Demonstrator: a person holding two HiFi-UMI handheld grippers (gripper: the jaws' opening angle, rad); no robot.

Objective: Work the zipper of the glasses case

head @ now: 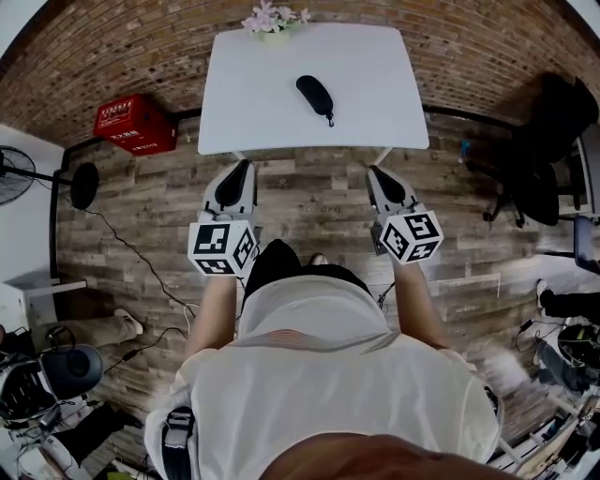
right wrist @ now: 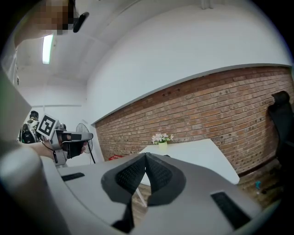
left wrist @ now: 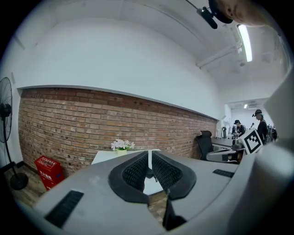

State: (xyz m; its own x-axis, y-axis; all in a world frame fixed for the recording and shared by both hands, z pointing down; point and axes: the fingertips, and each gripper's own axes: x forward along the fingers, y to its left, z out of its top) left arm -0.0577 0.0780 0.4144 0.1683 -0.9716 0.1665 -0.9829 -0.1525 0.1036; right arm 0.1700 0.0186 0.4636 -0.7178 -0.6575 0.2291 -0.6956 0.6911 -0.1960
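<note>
Left hand-held gripper (head: 246, 166): you held it just short of the near edge of the desk (head: 253, 103), over the plank floor (head: 309, 202). Its jaws were closed together with nothing between them.
Right hand-held gripper (head: 374, 172): it sat level with the left one, also just short of the desk's near edge. Its jaws were closed too, and empty.
Spacing: your two grippers were well apart, one on either side of your body, and both pointed toward the desk.
Glasses case (head: 315, 97): dark and oblong, it lay alone near the middle of the white desk top, set at a slant. It was well clear of both grippers, and neither touched it.
Zipper: too small in the head view for you to tell whether it was open or closed.
Flowers (head: 274, 19): a small pot stood at the far edge of the desk, against the brick wall (head: 122, 47).
Surroundings: a red crate (head: 134, 124) was on the floor left of the desk. A standing fan (head: 14, 175) was further left and a dark office chair (head: 539, 155) stood to the right.
</note>
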